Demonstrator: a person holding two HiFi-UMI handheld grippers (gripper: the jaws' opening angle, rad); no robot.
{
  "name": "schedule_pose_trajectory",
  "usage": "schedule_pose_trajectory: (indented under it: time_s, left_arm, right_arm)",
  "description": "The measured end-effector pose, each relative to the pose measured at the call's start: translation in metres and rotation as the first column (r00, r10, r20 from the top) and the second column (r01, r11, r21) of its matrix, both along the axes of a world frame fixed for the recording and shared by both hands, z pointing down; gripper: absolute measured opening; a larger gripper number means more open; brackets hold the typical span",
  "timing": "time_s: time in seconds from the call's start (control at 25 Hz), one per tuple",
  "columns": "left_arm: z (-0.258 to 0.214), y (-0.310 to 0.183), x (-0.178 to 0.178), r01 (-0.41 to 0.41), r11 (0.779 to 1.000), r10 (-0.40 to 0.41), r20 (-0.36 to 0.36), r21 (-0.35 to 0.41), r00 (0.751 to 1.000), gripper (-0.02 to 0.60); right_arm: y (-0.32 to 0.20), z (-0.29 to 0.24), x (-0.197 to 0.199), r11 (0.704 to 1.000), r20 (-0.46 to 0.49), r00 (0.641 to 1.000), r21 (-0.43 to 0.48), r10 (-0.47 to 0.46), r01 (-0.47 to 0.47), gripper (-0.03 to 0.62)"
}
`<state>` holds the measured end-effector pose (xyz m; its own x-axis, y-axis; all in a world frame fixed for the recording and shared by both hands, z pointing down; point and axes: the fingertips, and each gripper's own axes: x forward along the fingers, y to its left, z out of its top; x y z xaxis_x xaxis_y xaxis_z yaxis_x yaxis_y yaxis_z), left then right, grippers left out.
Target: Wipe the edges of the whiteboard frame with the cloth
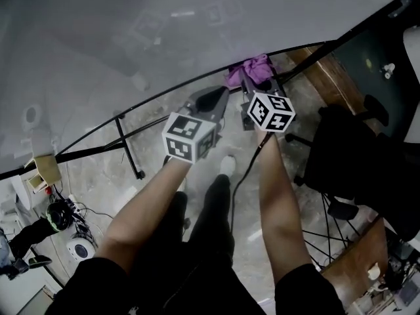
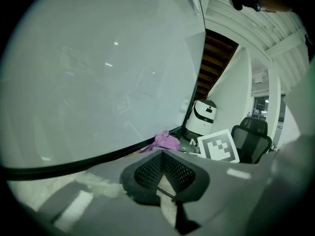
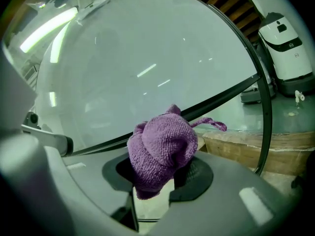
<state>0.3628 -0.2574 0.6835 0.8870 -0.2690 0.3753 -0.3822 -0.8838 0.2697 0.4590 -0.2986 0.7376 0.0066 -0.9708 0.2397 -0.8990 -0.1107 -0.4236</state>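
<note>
Jaws of the right gripper (image 3: pixel 166 175) are clamped on a purple cloth (image 3: pixel 162 149), a nubbly, terry-like rag bunched into a rounded wad that bulges up out of the grip, with one thin tail trailing to the right. Seen from the head view, the wad sits at the top centre of the frame, pressed against the black frame (image 3: pixel 216 100) that runs along the lower edge of the whiteboard (image 1: pixel 131 38).

The left gripper (image 2: pixel 162 154) is just beside it, lower and to the left. Its black mesh-textured pads meet at the tips and hold nothing, and they touch nothing either.

The board itself is a broad, glossy pale-grey panel filling the upper left of the head view. It carries faint reflections of ceiling lights and no legible writing.

Each gripper bears a white marker cube (image 1: pixel 270 112) printed with black square patterns.

A white, rounded machine (image 3: pixel 285 38) with a dark band stands at the upper right of the right gripper view. The small mark on its body is too small to read. Below it lies a pale wooden board (image 3: pixel 256 146) with a rough edge.

A black mesh-backed office chair (image 2: pixel 252 136) stands at the right of the left gripper view. The floor (image 1: pixel 157 169) is mottled grey.
</note>
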Motion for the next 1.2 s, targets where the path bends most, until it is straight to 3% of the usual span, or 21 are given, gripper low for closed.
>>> schedule_pose_trajectory:
  time_s: [0.68,1.2]
  left_arm:
    - [-0.004,-0.016,-0.103,0.129,0.992,-0.129,-0.015,-0.007,0.991,0.003]
    - [-0.005,-0.034,-0.197,0.252,0.966,-0.254,-0.031,-0.054,0.967,0.003]
  right_arm:
    - [-0.014,-0.002,-0.107,0.993,-0.006,0.994,-0.027,-0.113,0.112,0.152]
    - [-0.031,-0.003,-0.221,0.97,-0.019,0.972,-0.069,-0.236,0.234,0.152]
